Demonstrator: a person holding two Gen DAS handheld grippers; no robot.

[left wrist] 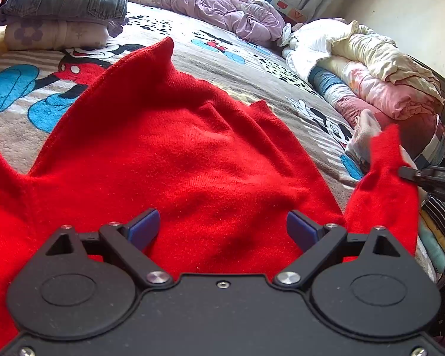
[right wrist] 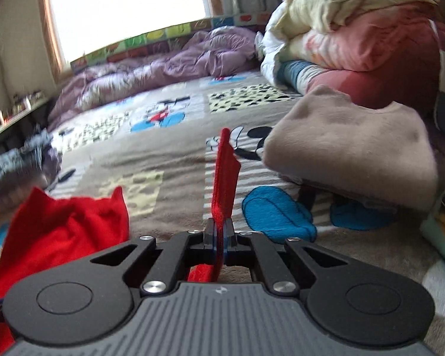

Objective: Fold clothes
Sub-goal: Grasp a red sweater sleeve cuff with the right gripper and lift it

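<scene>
A red knit sweater (left wrist: pixel 181 160) lies spread on the cartoon-print bedspread (left wrist: pixel 237 62), one corner peaked up at the far side. My left gripper (left wrist: pixel 222 228) is open just above the sweater, its blue pads apart and holding nothing. My right gripper (right wrist: pixel 220 234) is shut on a thin red edge of the sweater (right wrist: pixel 224 178), which stands up between its pads. In the left wrist view the right gripper (left wrist: pixel 406 173) shows at the right edge, pinching a raised red sleeve (left wrist: pixel 382 190). More of the sweater (right wrist: pixel 65 231) bunches at the lower left of the right wrist view.
Folded jeans on a floral garment (left wrist: pixel 65 9) sit at the far left. A beige folded garment (right wrist: pixel 353 145) lies at the right. Rolled quilts and pillows (left wrist: pixel 370 68) line the right side. A purple duvet (left wrist: pixel 222 9) lies by the window.
</scene>
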